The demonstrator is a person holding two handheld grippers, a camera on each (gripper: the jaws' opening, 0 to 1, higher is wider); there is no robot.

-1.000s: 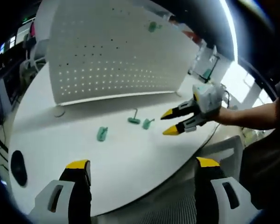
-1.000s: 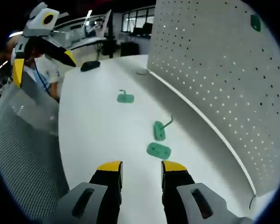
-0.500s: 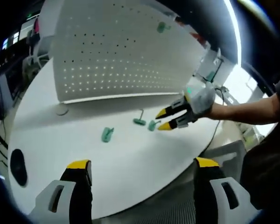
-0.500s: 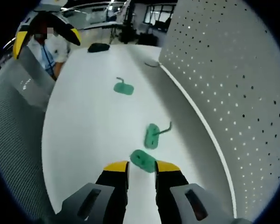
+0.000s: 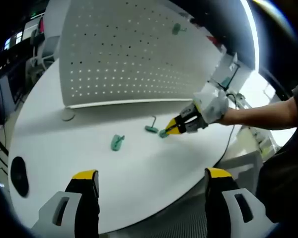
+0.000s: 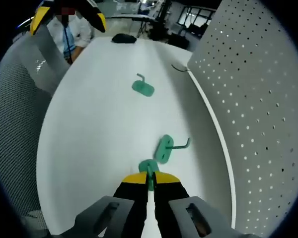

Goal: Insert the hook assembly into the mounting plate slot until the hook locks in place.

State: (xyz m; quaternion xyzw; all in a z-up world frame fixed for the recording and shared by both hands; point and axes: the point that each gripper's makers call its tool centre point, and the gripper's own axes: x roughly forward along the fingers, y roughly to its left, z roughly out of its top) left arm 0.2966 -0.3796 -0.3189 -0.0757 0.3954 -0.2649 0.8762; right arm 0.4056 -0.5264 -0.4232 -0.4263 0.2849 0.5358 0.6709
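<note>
Left gripper view first: my left tool (image 5: 148,181) is spread wide with nothing between the yellow tips, hovering over the near edge of the white worktop (image 5: 79,148). Across the worktop, my right tool (image 5: 173,127) comes in from the right with its tips pinched together on a small green hook piece (image 5: 162,133). Just beside that sits a second green hook (image 5: 151,128) with its wire arm sticking up, and a third green hook (image 5: 117,142) lies further left, well apart from the other two. The white pegboard panel (image 5: 124,54) stands upright at the back (there's a green plate (image 5: 176,29) mounted high up on it). A dark mouse-like thing (image 5: 19,176) sits at the worktop's left edge.

Right gripper view: my right tool (image 6: 147,179) is closed down on the green hook piece (image 6: 148,168), which is flat, rounded and teal, resting on the worktop (image 6: 89,129). Here you can see the plate is edge-on in the grip. The second hook (image 6: 165,148) lies just ahead, its bent wire pointing toward the pegboard (image 6: 248,94). The third one (image 6: 143,87) is well beyond. My left tool (image 6: 64,12) pokes in at top left.
</note>
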